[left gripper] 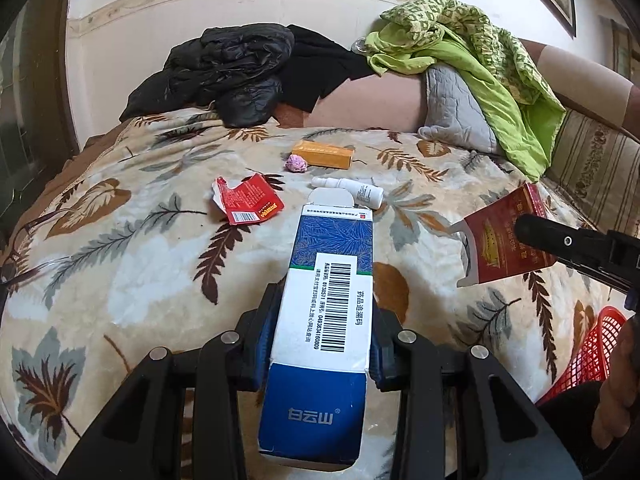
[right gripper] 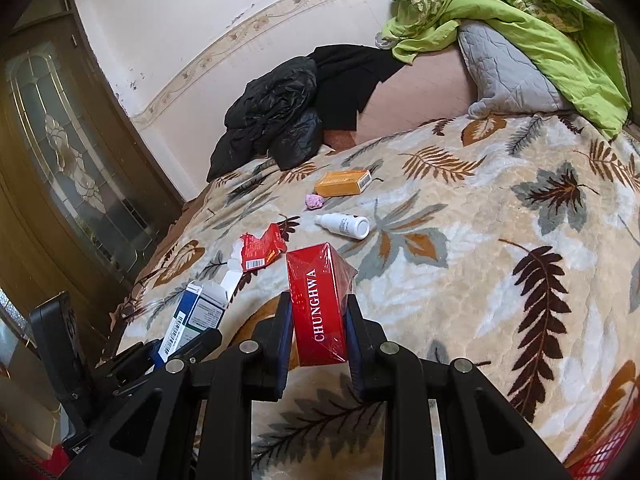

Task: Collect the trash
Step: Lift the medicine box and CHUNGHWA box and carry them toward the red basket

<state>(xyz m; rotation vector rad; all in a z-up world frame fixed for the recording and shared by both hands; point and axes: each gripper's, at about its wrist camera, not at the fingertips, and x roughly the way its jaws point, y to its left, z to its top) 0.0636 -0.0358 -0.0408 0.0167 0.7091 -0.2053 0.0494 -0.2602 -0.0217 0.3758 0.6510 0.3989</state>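
My left gripper is shut on a blue and white medicine box, held above the leaf-patterned bed blanket. My right gripper is shut on a red Chunghwa cigarette pack; that pack also shows at the right of the left wrist view. The blue box shows in the right wrist view at lower left. On the blanket lie a torn red wrapper, a pink crumpled wad, an orange box and a small white bottle.
A red mesh basket sits at the bed's right edge. Black clothing, a grey pillow and a green quilt lie at the far side. A glass-panelled wooden door stands to the left.
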